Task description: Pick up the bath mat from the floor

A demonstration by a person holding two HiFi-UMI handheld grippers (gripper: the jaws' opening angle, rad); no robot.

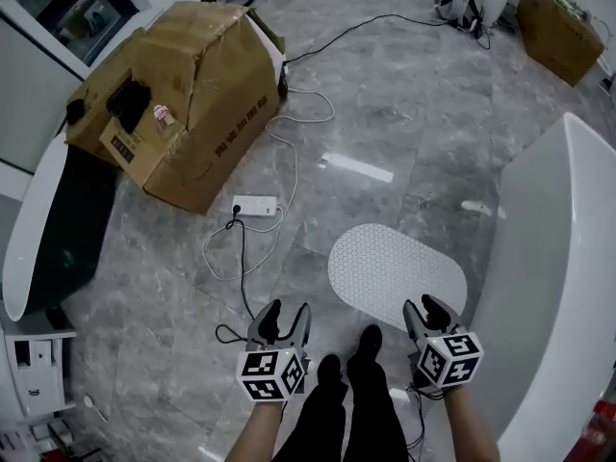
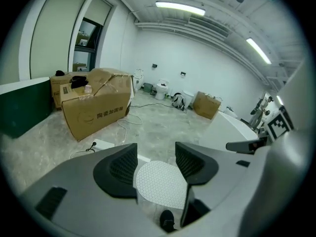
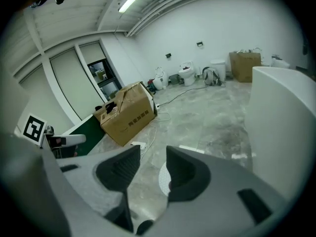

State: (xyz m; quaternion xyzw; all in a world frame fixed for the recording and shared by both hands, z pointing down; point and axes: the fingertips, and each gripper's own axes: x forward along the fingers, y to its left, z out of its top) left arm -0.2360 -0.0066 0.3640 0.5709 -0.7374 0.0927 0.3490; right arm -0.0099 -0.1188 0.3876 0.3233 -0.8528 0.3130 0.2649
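A white oval bath mat (image 1: pixel 396 272) with a dotted surface lies flat on the grey marble floor beside the white tub. My left gripper (image 1: pixel 283 315) hovers above the floor to the mat's near left, its jaws open and empty. In the left gripper view the bath mat (image 2: pixel 158 184) shows through the gap of the left gripper (image 2: pixel 156 162). My right gripper (image 1: pixel 431 311) hangs over the mat's near right end, open with nothing in it. Only a sliver of the bath mat (image 3: pixel 163 179) shows between the jaws of the right gripper (image 3: pixel 152 163).
A white bathtub (image 1: pixel 558 287) rises along the right. A large cardboard box (image 1: pixel 183 99) stands at upper left, with a power strip (image 1: pixel 255 204) and loose cables (image 1: pixel 289 142) on the floor beside it. The person's dark shoes (image 1: pixel 348 359) stand near the mat. Another box (image 1: pixel 558 27) sits far right.
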